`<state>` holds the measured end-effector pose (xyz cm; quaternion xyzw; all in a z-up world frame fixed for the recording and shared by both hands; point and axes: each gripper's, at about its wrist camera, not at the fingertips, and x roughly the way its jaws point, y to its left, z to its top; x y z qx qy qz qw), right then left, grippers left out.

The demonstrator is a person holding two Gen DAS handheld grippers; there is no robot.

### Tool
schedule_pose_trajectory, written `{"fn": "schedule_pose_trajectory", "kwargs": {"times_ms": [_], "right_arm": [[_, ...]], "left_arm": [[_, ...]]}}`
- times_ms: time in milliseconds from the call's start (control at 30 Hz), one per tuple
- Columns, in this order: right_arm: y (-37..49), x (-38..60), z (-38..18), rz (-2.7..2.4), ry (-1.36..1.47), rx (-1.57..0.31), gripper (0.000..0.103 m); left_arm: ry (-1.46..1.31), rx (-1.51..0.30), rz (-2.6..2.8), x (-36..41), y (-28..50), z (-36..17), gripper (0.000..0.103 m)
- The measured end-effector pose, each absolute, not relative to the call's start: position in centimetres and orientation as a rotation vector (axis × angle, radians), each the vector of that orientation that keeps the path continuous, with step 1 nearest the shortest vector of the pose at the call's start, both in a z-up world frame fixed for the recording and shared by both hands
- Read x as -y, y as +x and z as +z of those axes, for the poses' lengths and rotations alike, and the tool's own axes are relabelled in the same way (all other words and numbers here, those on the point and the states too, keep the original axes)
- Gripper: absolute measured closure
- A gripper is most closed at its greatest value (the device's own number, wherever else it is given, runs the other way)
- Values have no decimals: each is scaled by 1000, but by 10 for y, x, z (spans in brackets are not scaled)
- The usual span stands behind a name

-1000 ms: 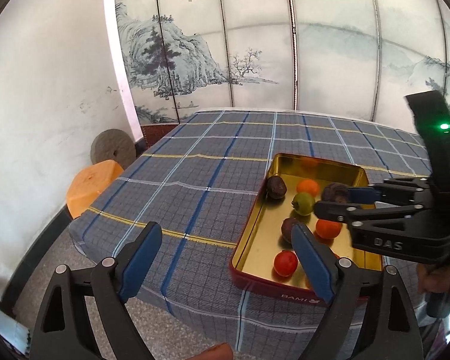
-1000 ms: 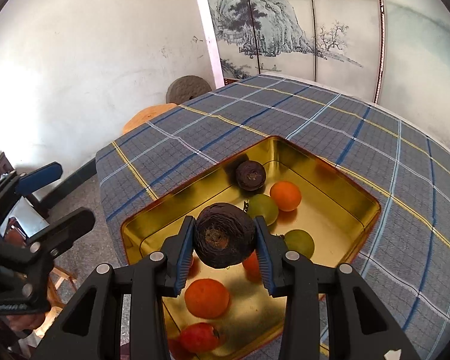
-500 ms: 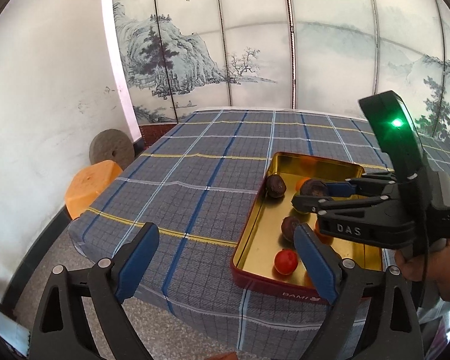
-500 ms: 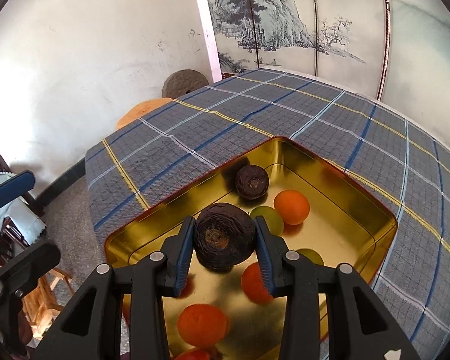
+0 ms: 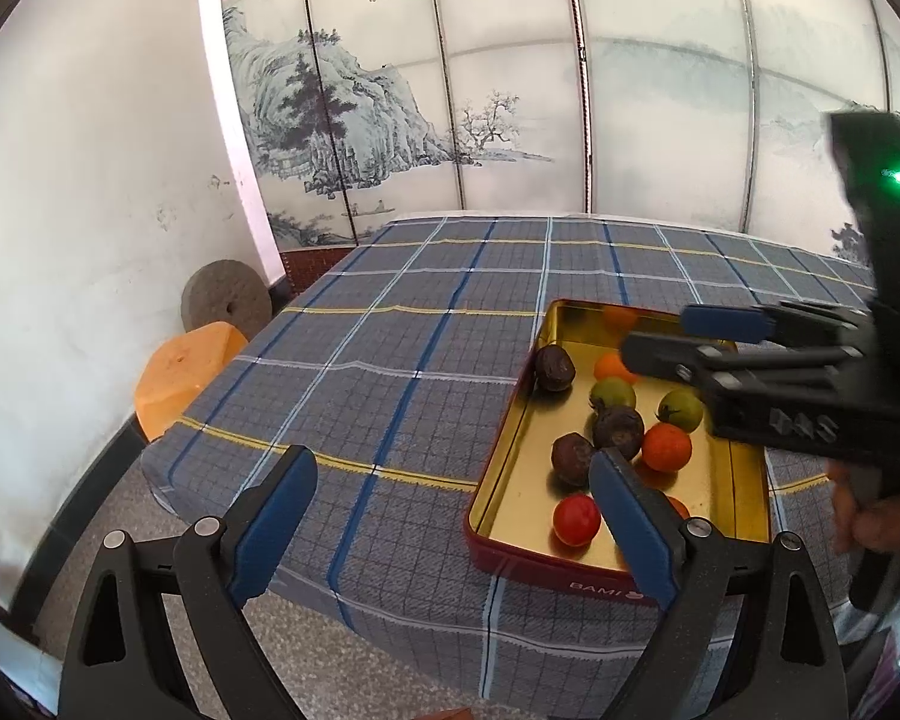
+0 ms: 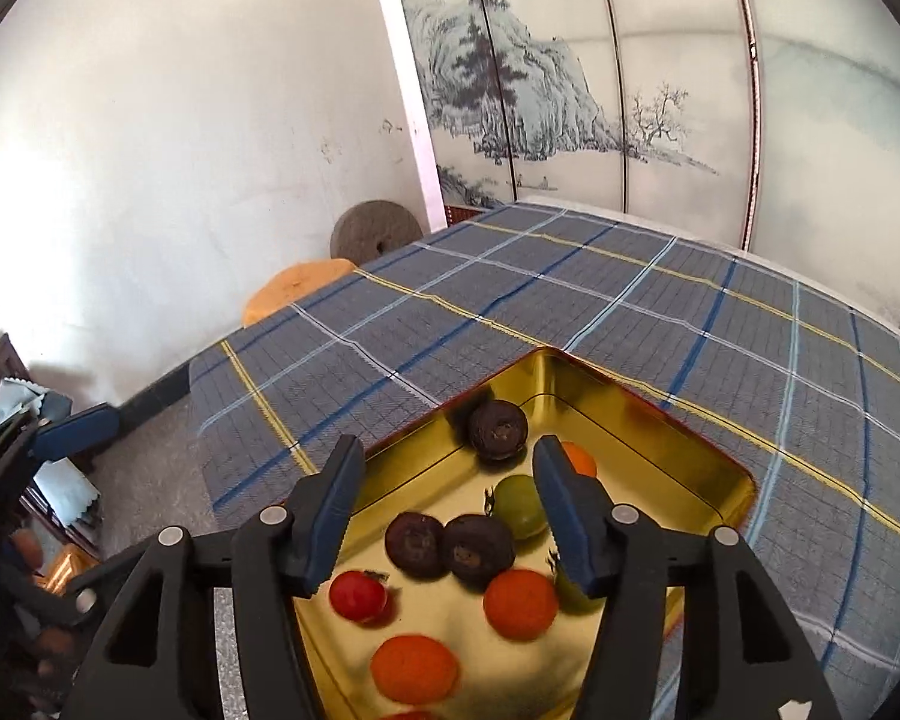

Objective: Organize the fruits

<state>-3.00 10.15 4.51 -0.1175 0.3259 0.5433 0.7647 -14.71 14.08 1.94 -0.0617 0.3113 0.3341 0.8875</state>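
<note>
A gold tin (image 5: pixel 513 444) (image 6: pixel 720 468) with a red outer wall sits on the plaid tablecloth and holds several fruits. Two dark brown fruits (image 6: pixel 450 543) lie side by side in its middle, a third (image 6: pixel 498 429) near a corner. Orange fruits (image 6: pixel 519 603), green ones (image 6: pixel 519 507) and a red one (image 6: pixel 357 597) lie around them. My right gripper (image 6: pixel 444 516) is open and empty above the tin; it also shows in the left wrist view (image 5: pixel 666 339). My left gripper (image 5: pixel 450 522) is open and empty off the table's near edge.
The plaid table (image 5: pixel 390 348) stretches back to a painted folding screen (image 5: pixel 510 90). An orange stool (image 5: pixel 183 372) and a round millstone (image 5: pixel 225 303) stand by the white wall on the left. A person's hand (image 5: pixel 870 516) holds the right gripper.
My right gripper has opened and let go of the dark brown fruit, which now lies in the tin beside another dark one. The gripper has risen a little.
</note>
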Motion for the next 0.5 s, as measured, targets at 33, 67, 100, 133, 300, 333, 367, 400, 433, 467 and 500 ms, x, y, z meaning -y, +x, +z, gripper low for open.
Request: {"fn": "schedule_pose_trajectory", "kwargs": {"times_ms": [33, 67, 100, 133, 300, 333, 367, 400, 433, 467, 500], "right_arm": [[-33, -97, 47, 1181, -255, -698, 43], [-38, -90, 49, 1175, -259, -678, 41], [-44, -84, 51, 1166, -262, -659, 40], [-47, -79, 52, 1163, -262, -646, 40], [-66, -51, 60, 1140, -280, -579, 36], [-69, -46, 62, 1135, -284, -566, 35], [-72, -39, 64, 1130, -284, -554, 35], [-74, -35, 65, 1129, -283, -548, 35], [-76, -30, 67, 1127, -284, -544, 35], [-79, -26, 68, 1122, -287, -538, 35], [-80, -23, 69, 1117, -290, -532, 35]], "left_arm": [[-129, -644, 693, -141, -147, 19, 10], [-131, -642, 692, -141, -147, 20, 10], [-130, -642, 692, -141, -147, 20, 10], [-130, -641, 692, -140, -147, 20, 10], [-123, -632, 688, -134, -149, 26, 8], [-122, -627, 685, -133, -150, 28, 8], [-121, -623, 683, -131, -150, 29, 7], [-121, -618, 679, -130, -150, 31, 6], [-121, -616, 675, -128, -150, 33, 6], [-119, -614, 671, -126, -150, 34, 5], [-115, -610, 667, -124, -150, 36, 5]]}}
